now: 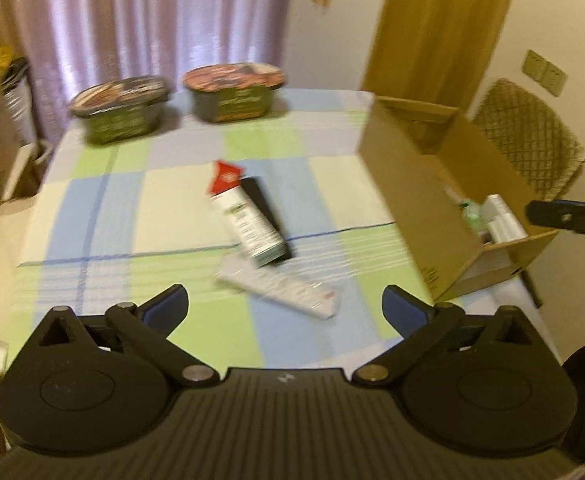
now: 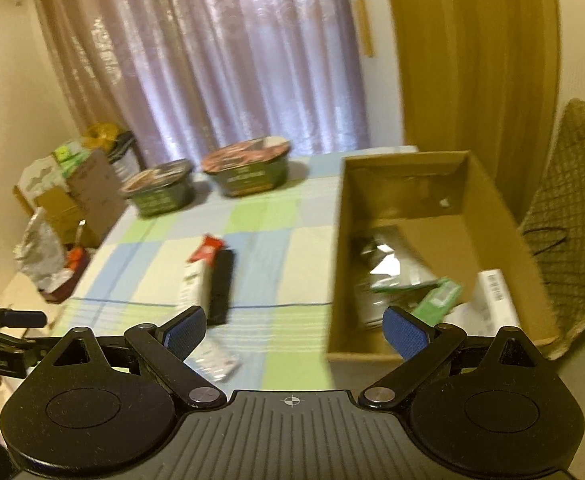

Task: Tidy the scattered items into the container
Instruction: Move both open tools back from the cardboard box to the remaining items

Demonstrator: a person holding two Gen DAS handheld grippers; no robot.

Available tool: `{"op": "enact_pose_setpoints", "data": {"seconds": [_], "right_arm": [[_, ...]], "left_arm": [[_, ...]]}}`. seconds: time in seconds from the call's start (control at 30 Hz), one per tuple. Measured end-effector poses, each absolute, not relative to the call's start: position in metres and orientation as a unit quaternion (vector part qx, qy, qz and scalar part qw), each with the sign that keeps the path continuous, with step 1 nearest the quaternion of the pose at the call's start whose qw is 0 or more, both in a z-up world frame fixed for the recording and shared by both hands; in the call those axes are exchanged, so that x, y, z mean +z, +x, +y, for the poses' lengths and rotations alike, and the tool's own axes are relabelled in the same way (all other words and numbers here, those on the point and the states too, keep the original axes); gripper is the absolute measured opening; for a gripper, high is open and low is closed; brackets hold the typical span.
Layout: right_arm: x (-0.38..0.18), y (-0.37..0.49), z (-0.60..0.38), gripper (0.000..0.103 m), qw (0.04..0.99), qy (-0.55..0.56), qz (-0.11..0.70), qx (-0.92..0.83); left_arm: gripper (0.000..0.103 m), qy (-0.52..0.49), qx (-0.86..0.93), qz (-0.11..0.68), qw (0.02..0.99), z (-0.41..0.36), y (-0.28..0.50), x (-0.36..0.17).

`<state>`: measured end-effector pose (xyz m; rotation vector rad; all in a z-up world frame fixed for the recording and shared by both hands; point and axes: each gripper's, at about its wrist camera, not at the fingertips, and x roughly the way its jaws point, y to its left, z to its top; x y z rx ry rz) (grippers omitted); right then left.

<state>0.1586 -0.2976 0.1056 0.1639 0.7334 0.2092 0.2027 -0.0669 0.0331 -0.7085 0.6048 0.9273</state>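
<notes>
Labels blur past reading, perhaps noodle bowls (image 1: 120,108); both grippers' fingers (image 1: 168,306) (image 2: 406,338) spread apart, holding nothing.

Tablecloth (image 1: 104,200) is a check of pale blue, light green and cream with thin blue lines. Box (image 1: 404,196) is plain brown cardboard. Both bowls (image 1: 232,96) are dark green with brownish printed lids. Tube (image 1: 248,220) is white with a red end, lying on something black. Curtain (image 1: 152,20) is shiny mauve.
</notes>
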Motion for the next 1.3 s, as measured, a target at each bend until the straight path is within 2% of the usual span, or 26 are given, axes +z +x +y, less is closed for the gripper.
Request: {"op": "enact_pose_setpoints", "data": {"seconds": [0.3, 0.53, 0.93, 1.3], "right_arm": [[0.095, 0.144, -0.23, 0.1, 0.909, 0.051, 0.379, 0.163], [0.07, 0.148, -0.187, 0.1, 0.892, 0.0, 0.406, 0.202], [0.01, 0.188, -0.161, 0.1, 0.851, -0.078, 0.452, 0.258], [-0.04, 0.257, -0.14, 0.099, 0.823, -0.131, 0.465, 0.3]], "left_arm": [[0.101, -0.359, 0.459, 0.284, 0.762, -0.088, 0.144, 0.009], [0.101, -0.349, 0.456, 0.305, 0.76, -0.098, 0.131, -0.009], [0.101, -0.313, 0.428, 0.352, 0.771, -0.081, 0.145, -0.043], [0.101, -0.28, 0.383, 0.387, 0.791, -0.031, 0.169, -0.075]]}}
